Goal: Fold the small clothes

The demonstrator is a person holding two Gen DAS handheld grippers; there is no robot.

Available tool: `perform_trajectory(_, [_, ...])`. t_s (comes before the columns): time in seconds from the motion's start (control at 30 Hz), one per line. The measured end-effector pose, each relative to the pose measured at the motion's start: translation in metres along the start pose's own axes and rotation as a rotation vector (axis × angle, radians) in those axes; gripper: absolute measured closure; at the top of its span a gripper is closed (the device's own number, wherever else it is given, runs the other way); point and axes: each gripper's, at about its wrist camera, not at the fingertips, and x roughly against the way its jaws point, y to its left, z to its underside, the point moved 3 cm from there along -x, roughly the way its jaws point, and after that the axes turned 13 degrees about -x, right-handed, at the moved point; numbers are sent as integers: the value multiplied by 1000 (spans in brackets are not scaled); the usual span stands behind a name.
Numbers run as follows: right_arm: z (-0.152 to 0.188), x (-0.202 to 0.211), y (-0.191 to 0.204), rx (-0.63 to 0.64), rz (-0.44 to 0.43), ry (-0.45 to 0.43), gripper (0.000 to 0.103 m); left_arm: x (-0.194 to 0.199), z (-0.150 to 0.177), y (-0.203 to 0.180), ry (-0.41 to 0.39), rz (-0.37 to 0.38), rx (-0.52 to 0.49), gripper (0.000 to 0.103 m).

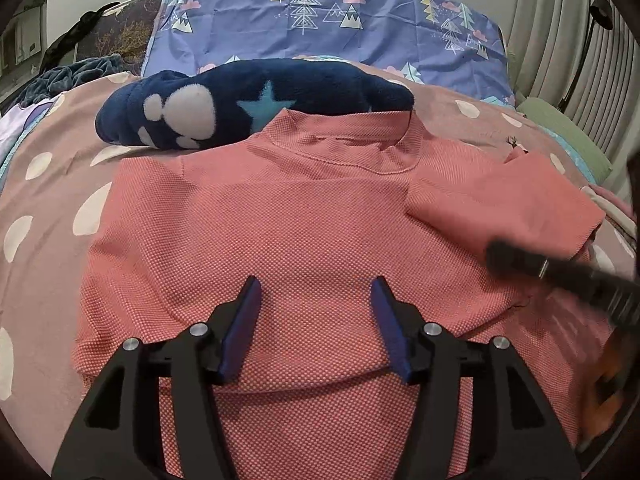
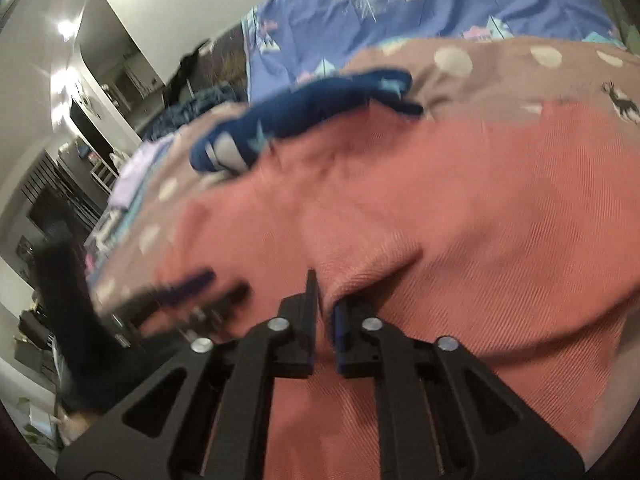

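Note:
A small coral-pink shirt [image 1: 304, 216] lies on the dotted bed cover, collar away from me. Its left side looks folded in; its right sleeve [image 1: 508, 200] lies spread out. My left gripper [image 1: 316, 292] is open and empty, just above the shirt's middle. My right gripper [image 2: 325, 296] is shut on a raised fold of the pink shirt [image 2: 460, 208] near its right edge. The right gripper shows blurred at the right of the left wrist view [image 1: 560, 272]. The left gripper shows blurred at the left of the right wrist view [image 2: 188, 284].
A folded navy fleece garment [image 1: 248, 104] with white paw and blue star prints lies just behind the shirt's collar. A purple tree-print pillow [image 1: 328, 24] stands at the back. The brown dotted bed cover [image 1: 52, 208] extends left. Dark clothes [image 1: 64, 80] lie at the far left.

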Motion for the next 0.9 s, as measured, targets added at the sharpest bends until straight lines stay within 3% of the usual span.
perform_trajectory(0.1, [14,7,-14,-56,-64,6,91,0,0,-1,2,-1,-6,43])
perform_trajectory(0.23, [15,23,-22,-87,-118,-3,80,0,0,0,-2,7,0,43])
perform_trajectory(0.33, [4,26,-21,-115,-132,-21,67,0,0,0,1,1,-6,42])
perform_trajectory(0.47, [-27,20,-10,-206,-133,-24,67,0,0,0,0,-3,-10,42])
perform_trajectory(0.5, [-31,17,-1,-205,-163,-7,67,1,0,1,-5,3,-4,42])
perform_trajectory(0.57, [-30,13,29,-167,-342,109,67,3,1,6,-21,34,24,42])
perform_trajectory(0.63, [-26,22,41,-137,-397,114,67,5,3,13,-38,79,66,42])
perform_trajectory(0.8, [-17,50,3,-69,-118,-28,67,9,5,24,-85,196,160,42])
perform_trajectory(0.9, [4,67,-26,-30,-70,-60,67,11,6,24,-115,321,236,42])
